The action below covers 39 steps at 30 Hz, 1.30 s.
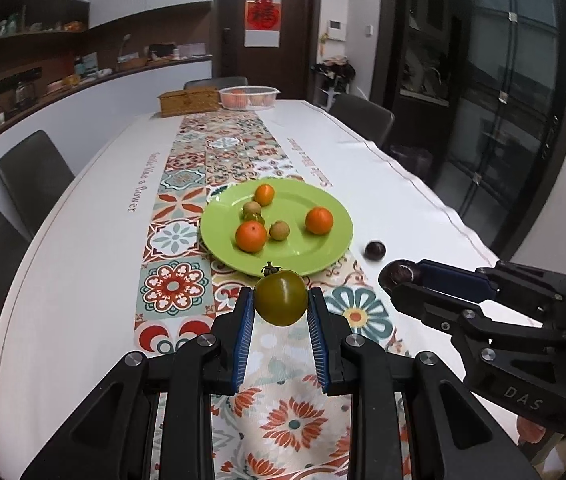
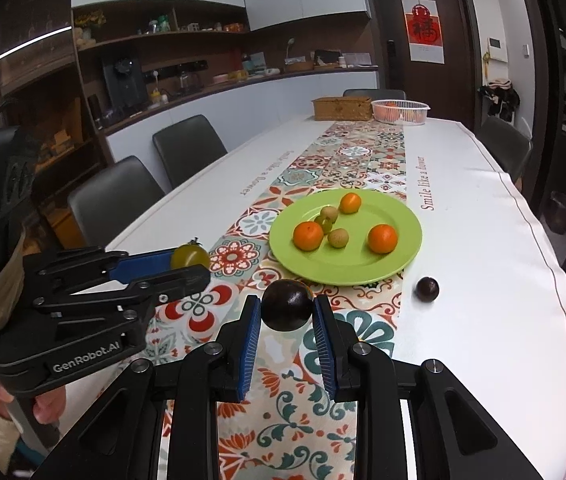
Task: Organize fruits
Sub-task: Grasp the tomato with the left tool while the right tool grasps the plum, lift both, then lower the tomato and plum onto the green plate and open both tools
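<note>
While three oranges [image 1: 251, 236] and some small brown fruits [image 1: 279, 230] are kept on the green plate [image 1: 323, 256], more fruit is seen in a white basket [image 2: 400, 111] far down the table [image 2: 483, 240]. "Smile like a flower" is printed on the cloth, and "GenRobot.AI" on a claw. A green tomato [image 1: 280, 297] is pinched by the left gripper [image 1: 281, 300]. A dark round fruit [image 2: 287, 305] is pinched by the right gripper [image 2: 287, 309]. Another dark fruit [image 2: 427, 289] is left beside the plate.
</note>
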Each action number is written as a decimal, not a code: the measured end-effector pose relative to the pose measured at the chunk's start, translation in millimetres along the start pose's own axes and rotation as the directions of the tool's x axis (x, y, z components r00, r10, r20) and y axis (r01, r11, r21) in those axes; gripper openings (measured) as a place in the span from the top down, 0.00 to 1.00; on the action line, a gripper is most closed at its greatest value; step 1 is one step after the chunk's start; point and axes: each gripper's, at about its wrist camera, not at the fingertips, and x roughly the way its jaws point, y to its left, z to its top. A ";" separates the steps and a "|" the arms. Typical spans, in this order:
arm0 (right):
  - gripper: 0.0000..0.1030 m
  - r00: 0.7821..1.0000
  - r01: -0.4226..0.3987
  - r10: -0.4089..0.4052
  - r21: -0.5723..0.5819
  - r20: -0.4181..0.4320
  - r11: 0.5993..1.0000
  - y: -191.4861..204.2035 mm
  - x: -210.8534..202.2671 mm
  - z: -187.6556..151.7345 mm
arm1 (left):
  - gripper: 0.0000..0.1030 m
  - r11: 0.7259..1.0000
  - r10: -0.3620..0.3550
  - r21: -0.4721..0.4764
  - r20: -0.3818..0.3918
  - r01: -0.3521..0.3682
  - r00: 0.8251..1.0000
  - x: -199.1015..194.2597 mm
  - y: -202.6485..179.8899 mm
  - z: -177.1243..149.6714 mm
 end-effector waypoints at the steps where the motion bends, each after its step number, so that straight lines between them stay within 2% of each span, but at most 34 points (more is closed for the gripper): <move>1: 0.73 1.000 0.001 -0.001 -0.007 0.003 1.000 -1.4 -0.4 1.7 | 0.74 1.000 -0.003 -0.008 0.002 0.003 1.000 -0.2 -0.3 1.6; 11: 0.73 0.999 -0.011 0.013 -0.033 0.039 0.999 -14.1 -0.3 29.1 | 0.74 1.000 -0.003 -0.028 0.016 0.003 1.000 13.2 -5.1 26.6; 26: 0.73 1.000 0.005 -0.005 -0.041 0.022 0.999 -49.4 43.8 66.4 | 0.74 0.999 -0.023 -0.046 0.004 0.023 1.000 71.6 -1.2 61.7; 34: 0.73 0.999 0.004 -0.006 -0.049 -0.032 0.999 -72.0 82.3 84.5 | 0.74 0.997 -0.042 -0.065 -0.031 0.040 0.999 117.2 5.1 77.1; 39: 0.73 0.996 -0.007 0.001 -0.060 -0.094 0.998 -86.6 113.7 91.4 | 0.74 0.995 -0.059 -0.081 -0.060 0.055 0.996 146.2 8.0 86.9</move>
